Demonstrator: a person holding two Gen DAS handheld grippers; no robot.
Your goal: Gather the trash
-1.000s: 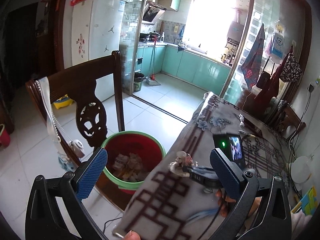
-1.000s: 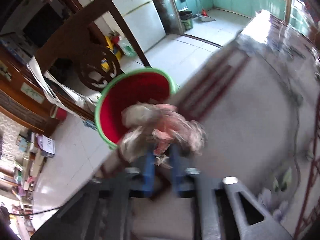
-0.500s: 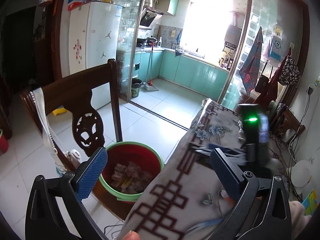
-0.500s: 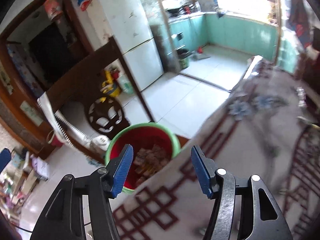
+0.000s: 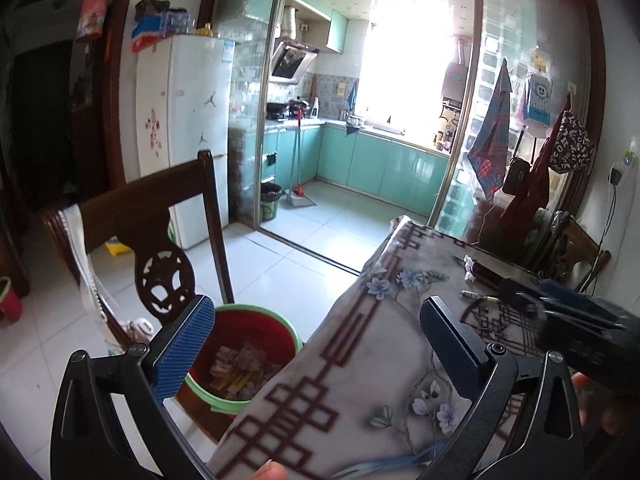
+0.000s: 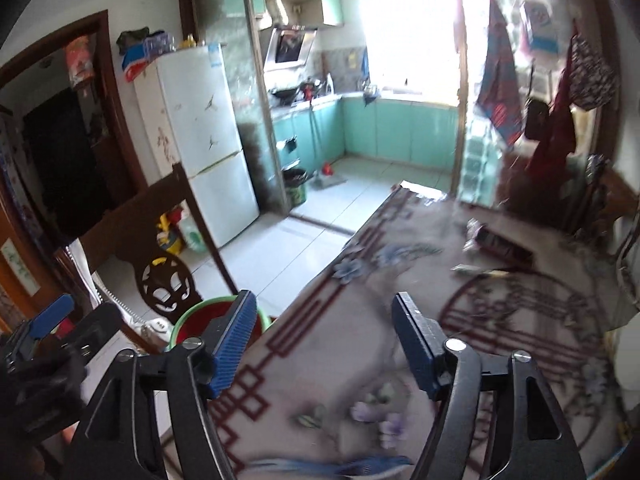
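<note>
A green bucket with a red inside (image 5: 248, 356) stands on the floor beside the table and holds crumpled paper trash (image 5: 240, 364); its rim also shows in the right wrist view (image 6: 192, 316). My left gripper (image 5: 316, 344) is open and empty, above the table's near corner. My right gripper (image 6: 324, 340) is open and empty over the tablecloth; its body shows blurred at the right of the left wrist view (image 5: 576, 320). A small crumpled scrap (image 5: 468, 268) lies far back on the table next to a dark object (image 5: 486, 272); both also show in the right wrist view (image 6: 474, 236).
The table (image 5: 360, 380) has a grey cloth with dark red lines and flowers. A dark wooden chair (image 5: 160, 240) stands just behind the bucket. A white fridge (image 5: 196, 128) and the kitchen doorway lie beyond. Clothes hang at the back right (image 5: 560, 152).
My right gripper, shut on a crumpled wad over the bucket a second ago, has opened. It is now empty and has swung back over the table. The left gripper tilted up a little.
</note>
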